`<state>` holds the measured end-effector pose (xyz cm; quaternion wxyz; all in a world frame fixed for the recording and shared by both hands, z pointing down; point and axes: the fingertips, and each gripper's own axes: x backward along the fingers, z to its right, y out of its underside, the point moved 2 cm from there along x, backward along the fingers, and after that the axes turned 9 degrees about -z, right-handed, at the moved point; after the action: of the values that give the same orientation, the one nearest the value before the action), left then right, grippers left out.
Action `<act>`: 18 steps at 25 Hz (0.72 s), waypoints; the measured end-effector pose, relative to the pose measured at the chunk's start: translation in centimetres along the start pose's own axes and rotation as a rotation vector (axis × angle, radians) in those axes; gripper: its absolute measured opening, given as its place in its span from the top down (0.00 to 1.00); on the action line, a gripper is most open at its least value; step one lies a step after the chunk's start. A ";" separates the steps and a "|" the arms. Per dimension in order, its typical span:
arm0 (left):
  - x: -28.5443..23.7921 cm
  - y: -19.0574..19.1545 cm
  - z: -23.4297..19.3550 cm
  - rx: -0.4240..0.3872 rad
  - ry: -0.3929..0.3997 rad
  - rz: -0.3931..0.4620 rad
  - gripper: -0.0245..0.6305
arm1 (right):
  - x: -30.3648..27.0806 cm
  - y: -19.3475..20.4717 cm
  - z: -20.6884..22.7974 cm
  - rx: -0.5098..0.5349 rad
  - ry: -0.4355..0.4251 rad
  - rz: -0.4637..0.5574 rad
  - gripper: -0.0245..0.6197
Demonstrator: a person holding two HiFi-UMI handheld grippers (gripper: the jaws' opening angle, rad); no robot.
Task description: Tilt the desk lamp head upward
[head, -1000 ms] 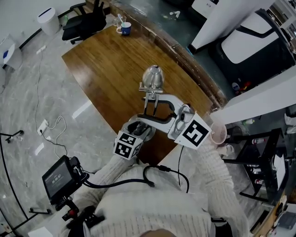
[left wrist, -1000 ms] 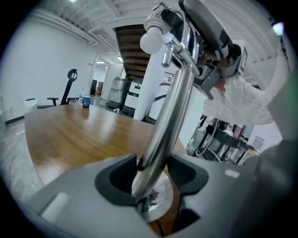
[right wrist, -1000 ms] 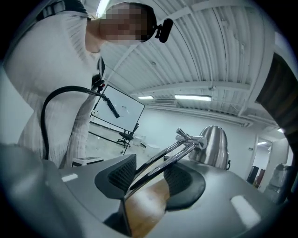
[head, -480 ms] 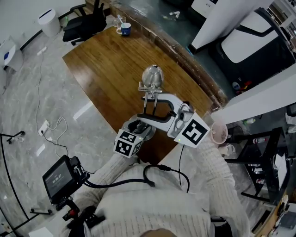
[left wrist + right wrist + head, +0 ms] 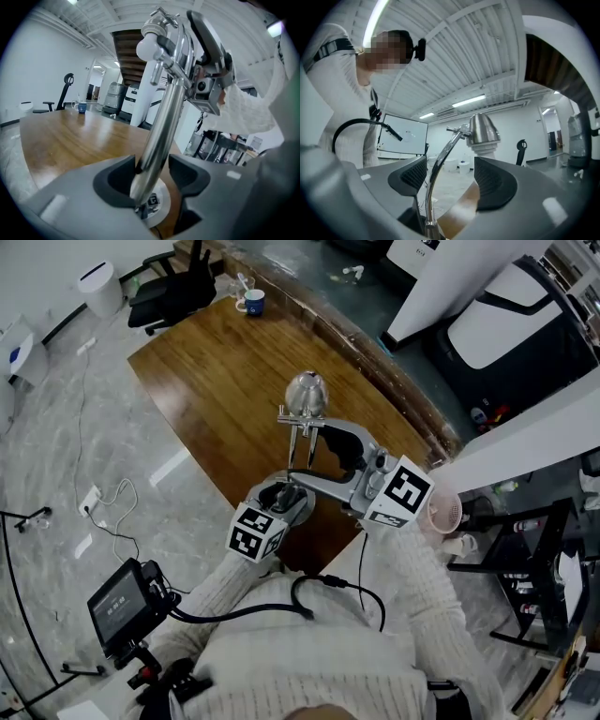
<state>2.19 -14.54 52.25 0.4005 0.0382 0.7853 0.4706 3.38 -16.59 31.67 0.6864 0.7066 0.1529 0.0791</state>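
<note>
Your shiny silver desk lamp stands by the desk's near edge. Your left claw sits loose round its pole. Your right claw is opening, and the bent neck between its jaws is untouched. A blue mug sits at the far corner.

The desk lamp is shiny silver all over, and its bulb is white. The tabletop is warm brown, with fine wood grain in long stripes. The left hand-held gripper has a light grey body and black pads; its cube carries black square markers on white. The person's sweater is off-white with a knitted pattern. The floor is pale grey with marble veining. The mug is blue and white, and the office chair is black.
</note>
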 end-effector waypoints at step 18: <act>6.6 -1.6 0.6 0.024 -0.074 0.217 0.95 | 3.6 12.1 -4.9 -0.365 0.552 -0.147 0.96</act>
<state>-1.38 -12.12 46.96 0.3756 0.1451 0.7667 0.5000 6.50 -10.96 43.56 0.7383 0.5109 0.3668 0.2438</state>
